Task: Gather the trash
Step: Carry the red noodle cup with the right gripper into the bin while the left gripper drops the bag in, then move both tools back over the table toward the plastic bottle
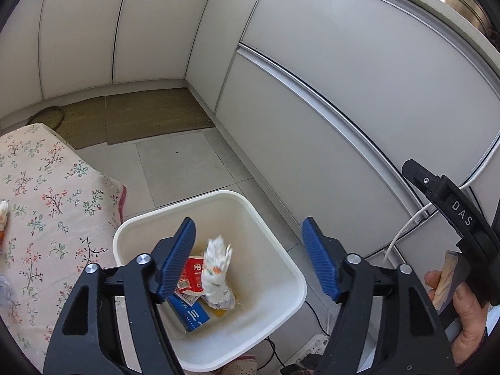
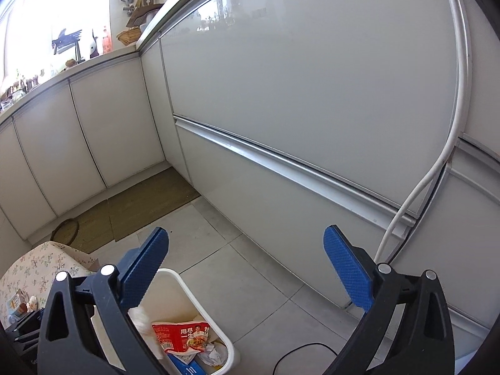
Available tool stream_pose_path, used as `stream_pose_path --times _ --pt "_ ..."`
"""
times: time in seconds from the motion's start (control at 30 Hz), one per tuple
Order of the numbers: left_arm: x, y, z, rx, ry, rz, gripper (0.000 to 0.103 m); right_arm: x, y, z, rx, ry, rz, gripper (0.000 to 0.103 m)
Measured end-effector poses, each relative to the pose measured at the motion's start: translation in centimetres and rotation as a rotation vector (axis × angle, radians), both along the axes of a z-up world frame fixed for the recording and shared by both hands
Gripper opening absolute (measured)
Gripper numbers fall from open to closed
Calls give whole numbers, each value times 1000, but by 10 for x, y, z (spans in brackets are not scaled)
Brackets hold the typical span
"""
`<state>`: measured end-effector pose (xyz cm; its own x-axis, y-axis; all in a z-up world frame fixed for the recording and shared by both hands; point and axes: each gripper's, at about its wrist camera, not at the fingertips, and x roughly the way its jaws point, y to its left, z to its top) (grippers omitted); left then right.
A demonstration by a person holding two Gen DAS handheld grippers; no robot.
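The left tool [image 1: 248, 257] hangs over the white bin [image 1: 282, 253] with its blue pads spread wide and nothing between them; a crumpled white wrapper [image 1: 217, 273] sits blurred just below, seemingly dropping onto the trash inside. The right tool [image 2: 247, 270] is likewise spread wide and empty, held beside the bin [image 2: 184, 287] above the tiled floor. In the bin lie one red packet [image 2: 182, 337], one blue box [image 1: 190, 314] and some crumpled paper. All of it looks light, soft and crushable, so a pinch across the bunched middle should hold. On the floral tabletop [image 1: 50, 193] at least one more scrap [image 1: 3, 215] waits at the left edge.
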<state>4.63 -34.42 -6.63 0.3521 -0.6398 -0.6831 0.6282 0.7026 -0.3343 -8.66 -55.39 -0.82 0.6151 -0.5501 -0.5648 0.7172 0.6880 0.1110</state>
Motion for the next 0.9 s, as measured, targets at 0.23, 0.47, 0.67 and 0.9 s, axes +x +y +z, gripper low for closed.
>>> stream_pose_path --times 0.23,0.47,0.67,0.9 --pt "4 19 6 46 -38 75 95 16 20 1 -42 39 45 97" --pt "11 50 12 127 -98 156 96 41 54 -3 -62 99 125 97" --pt "20 92 16 173 -138 226 96 66 95 -8 -67 138 216 97" --pt "38 162 15 198 -121 361 96 98 156 -12 -86 160 337 97"
